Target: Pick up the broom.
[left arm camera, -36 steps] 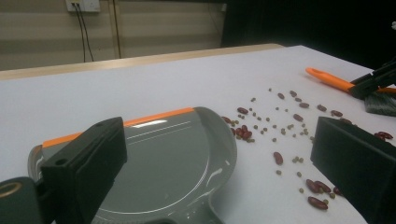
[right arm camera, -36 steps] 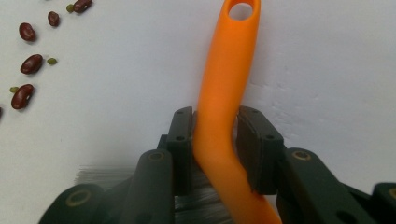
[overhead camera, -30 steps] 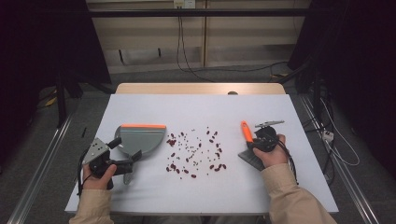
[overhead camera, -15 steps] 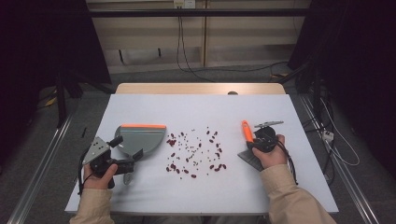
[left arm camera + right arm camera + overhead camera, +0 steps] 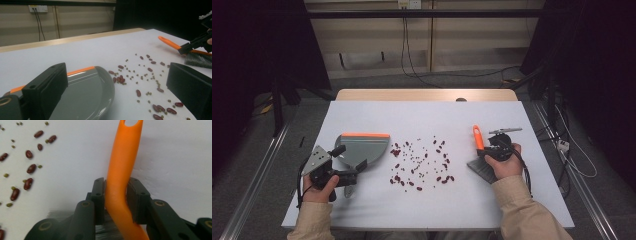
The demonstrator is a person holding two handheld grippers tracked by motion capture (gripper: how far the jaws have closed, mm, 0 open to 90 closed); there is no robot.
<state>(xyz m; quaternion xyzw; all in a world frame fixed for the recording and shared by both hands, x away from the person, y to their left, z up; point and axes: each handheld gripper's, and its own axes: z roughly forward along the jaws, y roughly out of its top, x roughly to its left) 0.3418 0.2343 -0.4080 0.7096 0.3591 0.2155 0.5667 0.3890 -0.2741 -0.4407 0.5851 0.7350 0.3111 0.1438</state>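
A grey dustpan (image 5: 364, 146) with an orange front lip lies left of centre on the white table (image 5: 427, 117). My left gripper (image 5: 349, 161) stands open at the pan's rear, its jaws wide apart with the dustpan (image 5: 85, 92) low between them and untouched. Red and green beans (image 5: 422, 162) are scattered mid-table, and the beans (image 5: 147, 75) spread out ahead of the pan. My right gripper (image 5: 486, 152) is shut on the orange handle (image 5: 122, 167) of a small brush (image 5: 482, 169), whose grey bristles rest on the table. Both pads (image 5: 98, 195) press the handle's sides.
The table's wooden far edge (image 5: 427, 95) borders a dark floor with cables behind it. Metal rails run along both sides of the table. Bare white surface lies beyond the beans and near the front edge.
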